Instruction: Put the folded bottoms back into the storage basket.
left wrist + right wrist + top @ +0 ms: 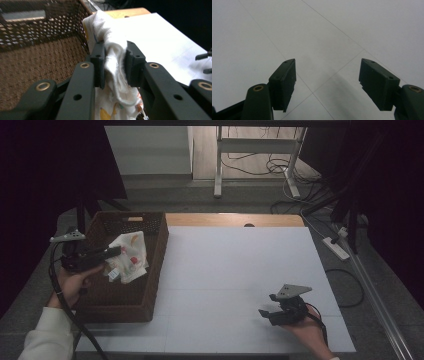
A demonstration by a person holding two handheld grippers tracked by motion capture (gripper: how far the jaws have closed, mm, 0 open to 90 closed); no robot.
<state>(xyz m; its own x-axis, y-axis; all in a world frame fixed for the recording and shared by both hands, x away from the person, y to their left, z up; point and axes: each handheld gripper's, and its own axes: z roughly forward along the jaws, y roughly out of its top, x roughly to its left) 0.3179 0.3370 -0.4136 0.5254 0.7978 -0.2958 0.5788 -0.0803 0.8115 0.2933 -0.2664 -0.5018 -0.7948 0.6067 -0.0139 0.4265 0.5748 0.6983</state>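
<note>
White tabletop (235,270), wicker basket (155,265), left tool (114,253) clamping printed cloth (131,256), right tool (270,312) agape, cables on floor (255,167)

A: Is any lettering showing up anywhere?
B: Nothing readable. The cloth (128,256), left of centre in the high view, is showing only coloured prints, and a small tag at its lower edge is looking too blurred to read.

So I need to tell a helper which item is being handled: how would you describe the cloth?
Start at the brown woven basket on the table's left side. Above its open top, the left gripper pinches a crumpled white cloth. Small orange and yellow prints set it apart.
</note>
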